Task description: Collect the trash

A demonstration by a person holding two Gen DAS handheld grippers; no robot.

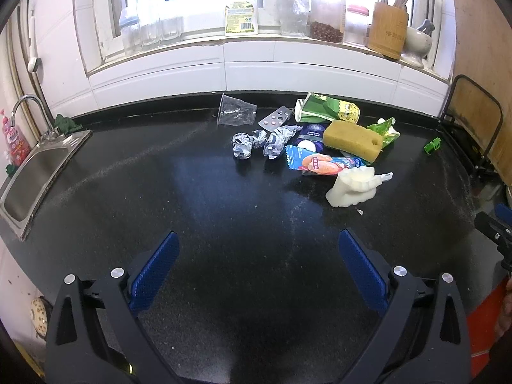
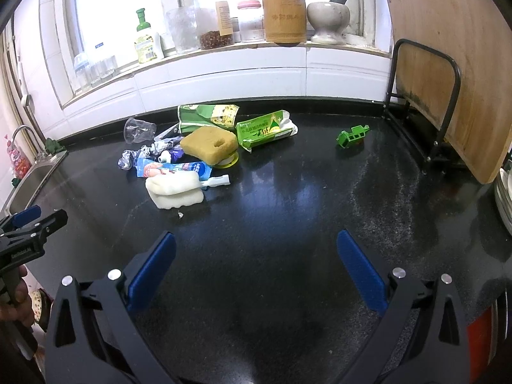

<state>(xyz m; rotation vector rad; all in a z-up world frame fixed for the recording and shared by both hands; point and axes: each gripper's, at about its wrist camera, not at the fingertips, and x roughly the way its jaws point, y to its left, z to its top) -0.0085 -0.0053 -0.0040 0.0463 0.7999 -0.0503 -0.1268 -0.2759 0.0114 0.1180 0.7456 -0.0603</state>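
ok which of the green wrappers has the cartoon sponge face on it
The green snack bag at the back of the pile, behind the yellow sponge. The other green packet, to its right, shows only text and a lemon-like picture.

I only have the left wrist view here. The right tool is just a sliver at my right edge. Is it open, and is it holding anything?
Observer: The right tool is open and empty, over the counter.
Reviewer: What's the green wrapper behind the sponge? It's mostly hidden for me.
Observer: The green packet lies flat and fully in view, beside the sponge on its far right.
Reviewer: Anything under the sponge?
Observer: A yellow-rimmed round thing peeks out beneath its near right edge.
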